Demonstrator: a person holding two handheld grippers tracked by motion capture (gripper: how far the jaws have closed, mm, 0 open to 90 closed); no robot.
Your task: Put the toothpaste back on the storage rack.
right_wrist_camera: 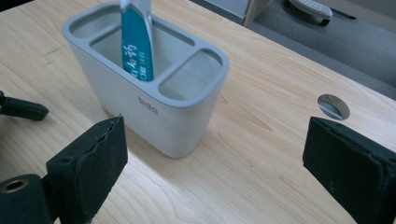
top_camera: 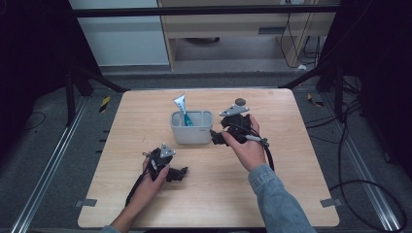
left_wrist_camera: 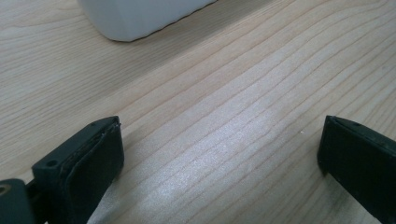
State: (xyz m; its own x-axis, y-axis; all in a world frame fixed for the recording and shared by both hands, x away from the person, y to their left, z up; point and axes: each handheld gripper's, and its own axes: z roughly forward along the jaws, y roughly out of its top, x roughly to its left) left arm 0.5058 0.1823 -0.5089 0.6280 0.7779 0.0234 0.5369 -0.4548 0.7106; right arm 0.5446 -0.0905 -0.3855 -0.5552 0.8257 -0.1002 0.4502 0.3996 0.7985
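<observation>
A grey holder [top_camera: 191, 128] with three compartments stands mid-table, and a teal and silver tube [top_camera: 183, 109] leans upright in its middle compartment. In the right gripper view the holder [right_wrist_camera: 154, 100] and tube [right_wrist_camera: 137, 44] sit just ahead of the jaws. My right gripper [top_camera: 217, 137] is open right beside the holder's right end, nothing between its jaws [right_wrist_camera: 215, 163]. My left gripper [top_camera: 180, 173] rests open low on the bare wood near the front; its view [left_wrist_camera: 219, 158] shows only the holder's bottom corner [left_wrist_camera: 140, 18] farther off.
The wooden table [top_camera: 291, 194] has a round grommet hole [top_camera: 240, 101] at the back right, behind the right gripper. Cables trail from both grippers. Dark frame posts and floor cables surround the table.
</observation>
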